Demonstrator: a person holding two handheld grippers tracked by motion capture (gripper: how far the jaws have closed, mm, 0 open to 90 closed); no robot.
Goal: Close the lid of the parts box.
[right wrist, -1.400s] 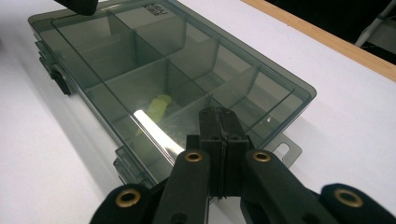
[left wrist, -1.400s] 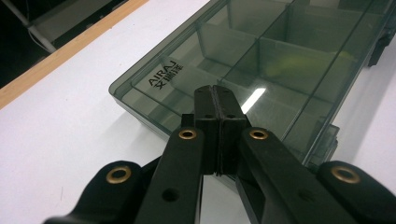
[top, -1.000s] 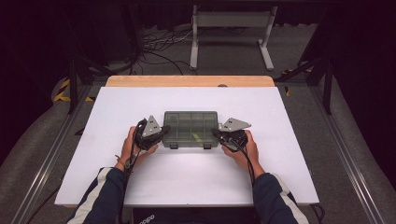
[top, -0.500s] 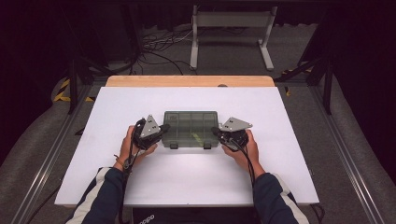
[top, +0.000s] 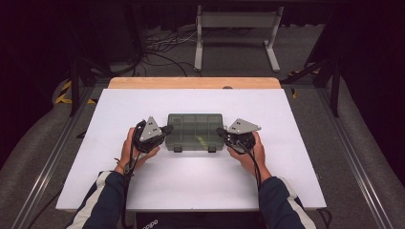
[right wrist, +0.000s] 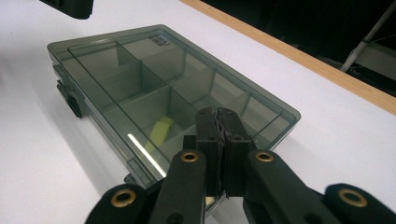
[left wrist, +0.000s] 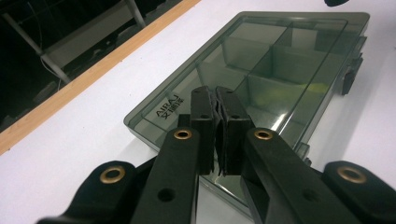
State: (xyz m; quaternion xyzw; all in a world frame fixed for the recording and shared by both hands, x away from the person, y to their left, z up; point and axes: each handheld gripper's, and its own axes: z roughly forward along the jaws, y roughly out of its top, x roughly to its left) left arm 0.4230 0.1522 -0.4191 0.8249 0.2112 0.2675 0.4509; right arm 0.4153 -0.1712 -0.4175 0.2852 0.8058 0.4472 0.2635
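smoky compartment box (top: 195, 131) between left gripper (top: 167, 129) and right gripper (top: 220, 130)

High view overhead; tool views close, opposite ends of shared box (top: 195, 131).

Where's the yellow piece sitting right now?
The yellow piece lies inside the closed compartment box at mid-table, in a near-row compartment by the latches, closer to the right gripper than the left gripper.

White table (top: 143, 105), wooden far edge (top: 191, 83), metal stand (top: 236, 21) beyond
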